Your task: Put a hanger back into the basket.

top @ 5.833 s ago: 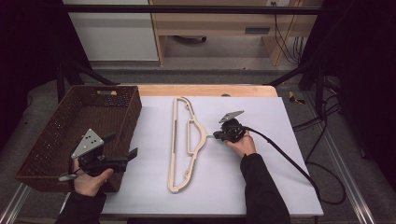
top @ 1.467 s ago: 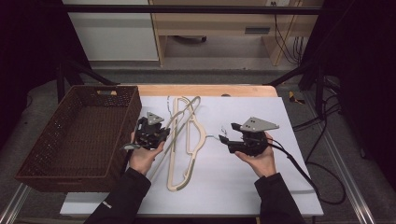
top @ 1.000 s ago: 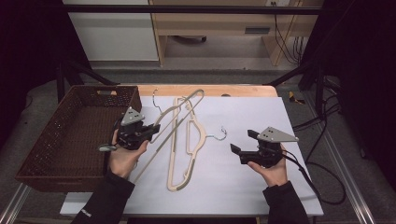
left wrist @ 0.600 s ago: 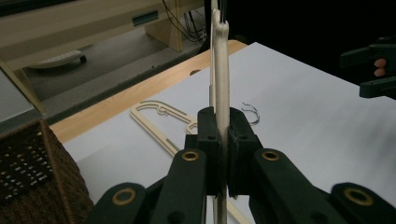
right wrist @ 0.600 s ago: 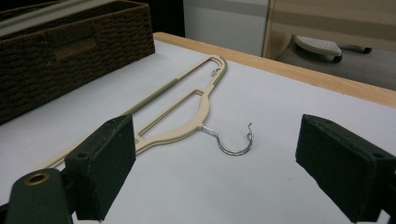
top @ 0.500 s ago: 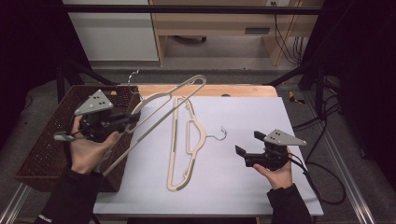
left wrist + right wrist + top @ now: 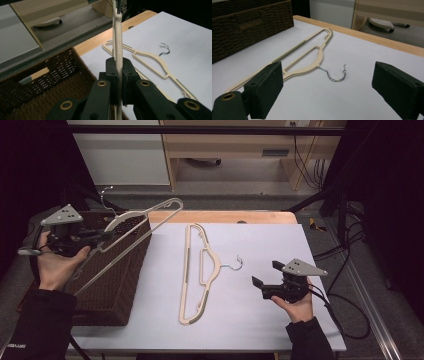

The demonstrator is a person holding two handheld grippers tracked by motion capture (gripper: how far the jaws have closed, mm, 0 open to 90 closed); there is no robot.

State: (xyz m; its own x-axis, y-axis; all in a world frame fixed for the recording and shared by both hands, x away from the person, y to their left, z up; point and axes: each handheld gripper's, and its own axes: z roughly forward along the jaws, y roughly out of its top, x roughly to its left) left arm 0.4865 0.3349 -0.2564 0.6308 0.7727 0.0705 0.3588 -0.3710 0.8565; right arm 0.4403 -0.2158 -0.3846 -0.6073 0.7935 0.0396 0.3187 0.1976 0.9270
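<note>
Lifted off the counter (image 7: 260,320), 1 hanger (image 7: 131,227) is now riding up and leftward in the left claw (image 7: 102,235), where a second ago it was only tilting above the white sheet. It is hanging in the air over the wicker basket (image 7: 122,290), its wire hook pointing up past the basket's far rim. In the left gripper view the black pads (image 7: 111,75) are pinching the hanger's thin cream bar edge-on, fully clamped. The right claw (image 7: 264,277) is resting near the counter's right side, its jaws spread wide after just opening a little further, with nothing between them. Ahead of it the second hanger (image 7: 197,270) is lying flat on the sheet, its hook (image 7: 337,73) turned toward that claw. By my reading, the first hanger is being carried to the basket for dropping in, leaving 1 more to collect afterward.
</note>
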